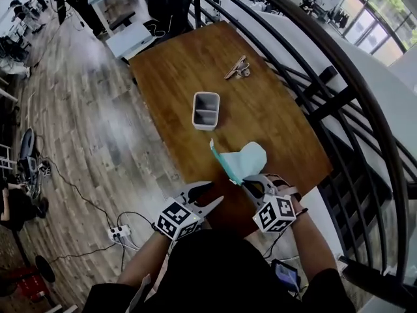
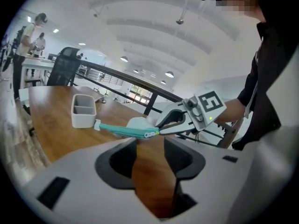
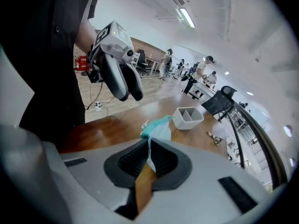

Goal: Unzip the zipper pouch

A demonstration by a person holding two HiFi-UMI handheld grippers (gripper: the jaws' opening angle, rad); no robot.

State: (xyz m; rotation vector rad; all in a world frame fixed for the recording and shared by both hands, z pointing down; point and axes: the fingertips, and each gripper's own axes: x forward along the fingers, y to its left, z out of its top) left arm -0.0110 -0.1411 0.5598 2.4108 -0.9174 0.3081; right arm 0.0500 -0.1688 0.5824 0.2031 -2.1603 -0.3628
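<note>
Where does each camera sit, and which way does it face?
Head view: on the person's head, looking down at the table; forearms, left gripper and right gripper show.
Left gripper view: on the left gripper, along its open jaws toward the right gripper holding the pouch; torso shows.
Right gripper view: on the right gripper, shut on the pouch, facing the left gripper; torso shows.
All share pouch and white bin.

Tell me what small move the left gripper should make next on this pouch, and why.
Probably ease the left gripper forward onto what looks like the zipper pull and close. Its jaws stand apart with nothing between them, while the right gripper is shut on the teal zipper pouch, holding it up.
</note>
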